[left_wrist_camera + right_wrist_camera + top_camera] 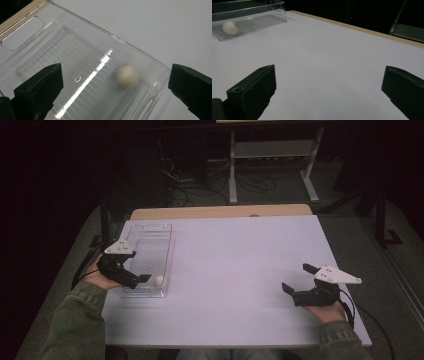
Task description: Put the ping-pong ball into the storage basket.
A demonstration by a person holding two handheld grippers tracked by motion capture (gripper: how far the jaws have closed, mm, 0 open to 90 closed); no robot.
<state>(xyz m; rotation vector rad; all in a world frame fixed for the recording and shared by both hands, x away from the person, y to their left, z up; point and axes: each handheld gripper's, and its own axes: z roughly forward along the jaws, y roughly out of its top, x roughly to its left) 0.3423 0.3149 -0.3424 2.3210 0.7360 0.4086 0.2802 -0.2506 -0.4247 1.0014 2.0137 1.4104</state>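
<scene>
A small white ball (159, 281) lies in the near right corner of a clear plastic tray (150, 245) at the table's left. My left gripper (137, 269) hovers open over the tray's near end, just left of the ball. In the left gripper view the ball (127, 76) rests on the tray floor (75, 57) between the wide-apart jaws of the left gripper (115, 82), nearer the right one, untouched. My right gripper (298, 278) is open and holds nothing above the bare white surface at the right. In the right gripper view, past the right gripper (329, 75), the ball (230, 27) and tray (262, 21) sit far off.
The white tabletop (240, 265) spreads between the two grippers. A wooden edge (220, 212) runs along its far side. Beyond it on the dark floor stand a white metal frame (272, 155) and loose cables (200, 185).
</scene>
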